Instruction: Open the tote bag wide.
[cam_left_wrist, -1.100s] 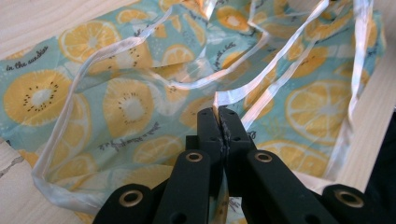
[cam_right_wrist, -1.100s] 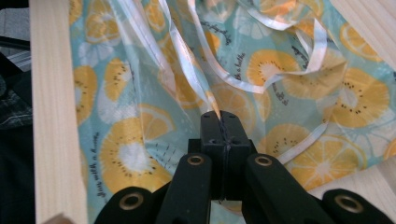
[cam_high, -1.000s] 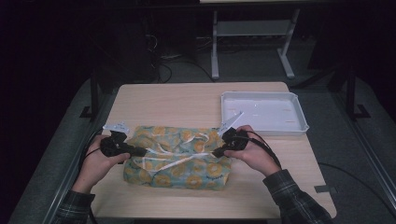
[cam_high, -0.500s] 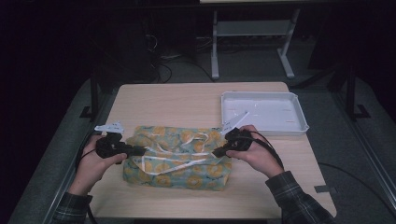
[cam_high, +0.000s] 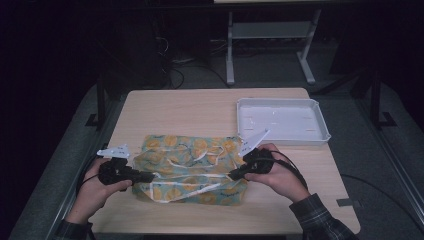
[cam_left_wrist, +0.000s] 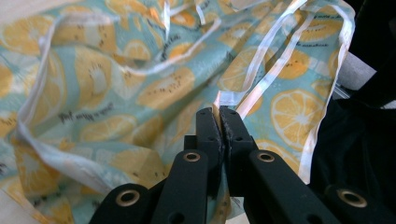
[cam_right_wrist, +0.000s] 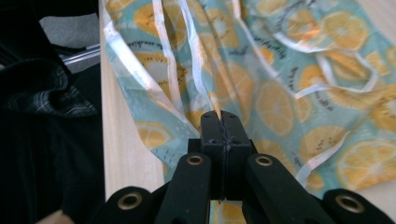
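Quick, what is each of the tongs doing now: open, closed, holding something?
Left tongs: closed, pinching the fruit-print cloth at its left edge.
Right tongs: closed, pinching the same cloth at its right edge.

Cloth (cam_high: 192, 167) on table (cam_high: 200, 107) near front, tray (cam_high: 283, 120) behind right, tools at cloth's ends

1. Cloth (cam_high: 192, 167): thin, pale teal fabric printed with orange and lemon slices, with white tape-like straps trailing across it.
2. State: rumpled, creased, spread roughly flat; straps loop loosely over its top.
3. Position: lies on the near half of the surface (cam_high: 200, 107), long side across it, its right end near the corner of a white tray (cam_high: 320, 134).
4. Both short ends are pinched and slightly lifted.
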